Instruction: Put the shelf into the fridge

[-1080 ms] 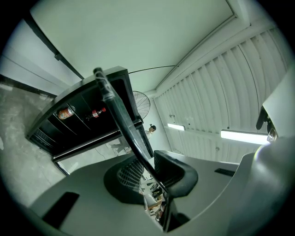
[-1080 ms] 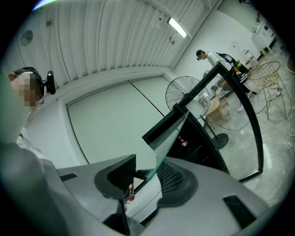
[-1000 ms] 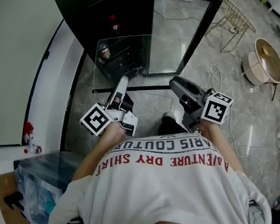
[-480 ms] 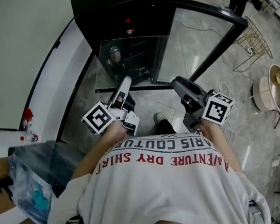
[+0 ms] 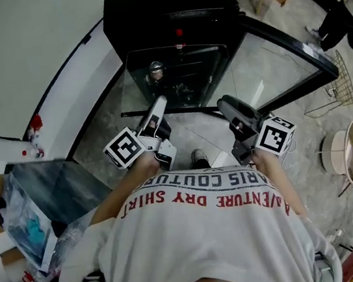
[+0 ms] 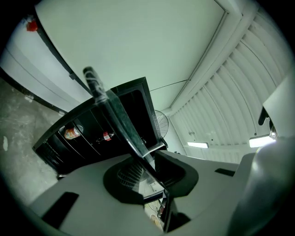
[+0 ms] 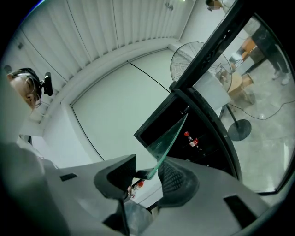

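The left gripper (image 5: 159, 101) and right gripper (image 5: 226, 103), jaws clamped on the clear glass shelf (image 5: 174, 81), are holding it before the black fridge (image 5: 162, 1) at twelve o'clock, probably needing a level slide-in next.

Open fridge (image 5: 168, 0), door (image 5: 284, 48) swung rt; bottles (image 5: 179, 37) prob. crowd inside.

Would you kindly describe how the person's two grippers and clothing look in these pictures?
Each gripper carries a white cube with black square markers. From above, the left gripper looks white with black parts, and the right gripper looks dark grey. In the gripper views the fingers are pale grey with black textured pads. The person wears a white short-sleeved T-shirt with red lettering.
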A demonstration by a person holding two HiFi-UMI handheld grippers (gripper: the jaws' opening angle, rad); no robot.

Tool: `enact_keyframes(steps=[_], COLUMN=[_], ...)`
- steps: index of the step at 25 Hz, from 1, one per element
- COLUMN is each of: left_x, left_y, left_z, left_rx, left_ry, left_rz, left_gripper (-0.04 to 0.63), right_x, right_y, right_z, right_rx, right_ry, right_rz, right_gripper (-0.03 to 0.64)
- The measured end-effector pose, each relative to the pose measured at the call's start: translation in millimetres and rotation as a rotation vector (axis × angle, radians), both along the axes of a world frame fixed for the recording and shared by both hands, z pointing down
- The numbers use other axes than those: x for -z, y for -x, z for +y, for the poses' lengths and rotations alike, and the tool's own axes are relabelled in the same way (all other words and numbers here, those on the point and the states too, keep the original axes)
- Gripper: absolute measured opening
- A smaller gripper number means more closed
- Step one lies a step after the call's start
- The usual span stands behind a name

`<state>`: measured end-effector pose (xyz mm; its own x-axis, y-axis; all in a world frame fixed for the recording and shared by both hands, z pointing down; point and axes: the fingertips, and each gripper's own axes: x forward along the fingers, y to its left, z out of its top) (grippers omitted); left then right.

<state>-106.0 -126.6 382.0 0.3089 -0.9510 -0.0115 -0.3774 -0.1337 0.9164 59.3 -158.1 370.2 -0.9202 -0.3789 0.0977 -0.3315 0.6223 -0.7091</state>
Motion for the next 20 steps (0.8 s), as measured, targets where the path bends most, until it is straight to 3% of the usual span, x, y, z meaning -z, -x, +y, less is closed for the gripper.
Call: enact_keyframes(steps=[5, 20], left_x=[-8.9, -26.3], left_y=[3.5, -1.3], left_z=[-20.0, -56.2], left_rx=[0.063, 0.179], left_ry=[0.035, 0.046], left_rz=[0.006, -0.034], left_gripper=[0.089, 0.092], right_x=[-5.9, -34.1], right_y=[6.4, 6.9], right_z=[-34.6, -86.7], right_rx=[0.054, 0.168], right_ry=[0.015, 0.061], right_rz=[0.008, 0.019], right_gripper=[0.146, 0.146])
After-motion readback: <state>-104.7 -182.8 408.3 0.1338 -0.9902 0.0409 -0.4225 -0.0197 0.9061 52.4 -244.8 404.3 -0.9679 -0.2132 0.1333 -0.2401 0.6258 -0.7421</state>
